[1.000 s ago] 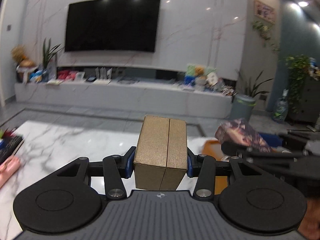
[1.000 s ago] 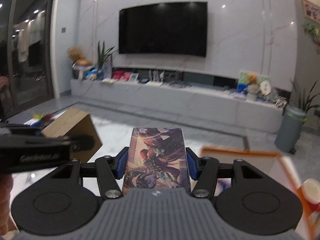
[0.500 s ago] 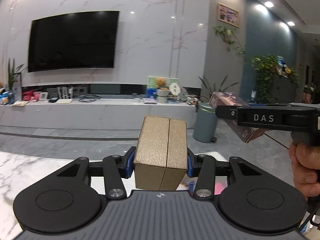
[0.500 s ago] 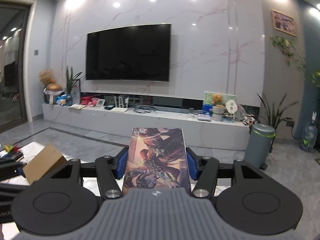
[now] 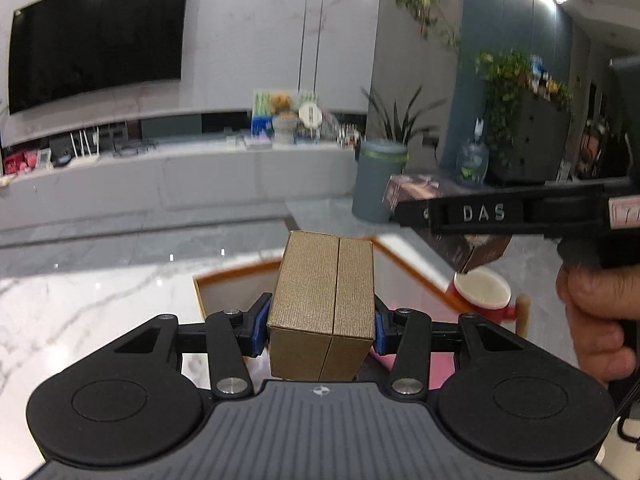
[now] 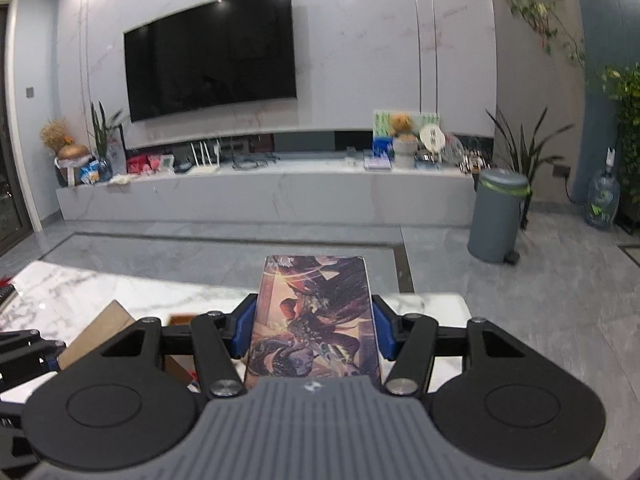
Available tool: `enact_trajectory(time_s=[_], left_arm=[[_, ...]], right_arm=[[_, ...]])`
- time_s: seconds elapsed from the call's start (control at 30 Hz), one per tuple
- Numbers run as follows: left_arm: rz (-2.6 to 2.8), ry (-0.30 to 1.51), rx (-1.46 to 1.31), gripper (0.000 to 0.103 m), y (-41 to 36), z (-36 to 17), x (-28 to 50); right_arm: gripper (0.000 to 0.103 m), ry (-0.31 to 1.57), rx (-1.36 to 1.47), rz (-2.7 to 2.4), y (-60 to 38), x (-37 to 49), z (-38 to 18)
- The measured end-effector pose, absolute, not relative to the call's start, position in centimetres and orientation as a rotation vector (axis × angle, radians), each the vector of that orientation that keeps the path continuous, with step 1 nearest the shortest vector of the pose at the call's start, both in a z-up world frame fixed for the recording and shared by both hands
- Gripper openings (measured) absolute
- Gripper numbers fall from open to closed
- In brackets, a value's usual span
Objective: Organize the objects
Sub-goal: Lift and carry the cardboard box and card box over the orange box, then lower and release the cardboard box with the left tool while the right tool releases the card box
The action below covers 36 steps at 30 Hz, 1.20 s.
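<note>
My left gripper [image 5: 318, 330] is shut on a gold cardboard box [image 5: 322, 304] and holds it above an orange-rimmed tray [image 5: 236, 276] on the white marble table [image 5: 88, 312]. My right gripper [image 6: 312, 330] is shut on a box with dark fantasy artwork [image 6: 314, 316], held above the table. In the left wrist view the right gripper [image 5: 500, 216] and its artwork box [image 5: 468, 246] hang to the right, above the tray. In the right wrist view the gold box [image 6: 98, 334] shows at lower left.
A red cup with a white inside [image 5: 482, 294] stands at the tray's right. A TV console [image 6: 260, 196] with clutter runs along the far wall under a TV [image 6: 212, 50]. A grey bin [image 6: 498, 216] stands on the floor at right.
Both grippers have tilted down and swung back toward the table while keeping their boxes. The orange tray and red cup have come into the left wrist view.
</note>
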<state>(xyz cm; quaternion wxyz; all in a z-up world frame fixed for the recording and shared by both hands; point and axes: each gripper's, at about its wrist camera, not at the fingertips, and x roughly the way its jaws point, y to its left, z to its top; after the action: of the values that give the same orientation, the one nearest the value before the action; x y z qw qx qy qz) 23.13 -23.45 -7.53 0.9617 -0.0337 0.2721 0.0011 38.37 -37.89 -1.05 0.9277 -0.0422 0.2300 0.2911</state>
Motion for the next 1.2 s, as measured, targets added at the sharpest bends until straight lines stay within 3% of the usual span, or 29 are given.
enact_trajectory(time_s=[0.47, 0.93, 1.2], left_arm=[[-0.026, 0.735, 0.068, 0.054, -25.5, -11.6, 24.1], [-0.013, 0.824, 0.086, 0.052, -26.5, -12.3, 25.2], [-0.02, 0.825, 0.034, 0.06, -25.9, -11.9, 25.3]], right_arm=[[0.06, 0.61, -0.176, 0.597, -35.3, 40.4, -6.4], [0.06, 0.652, -0.236, 0.59, -33.5, 41.0, -8.8], [0.061, 0.655, -0.232, 0.595, -33.4, 41.2, -9.0]])
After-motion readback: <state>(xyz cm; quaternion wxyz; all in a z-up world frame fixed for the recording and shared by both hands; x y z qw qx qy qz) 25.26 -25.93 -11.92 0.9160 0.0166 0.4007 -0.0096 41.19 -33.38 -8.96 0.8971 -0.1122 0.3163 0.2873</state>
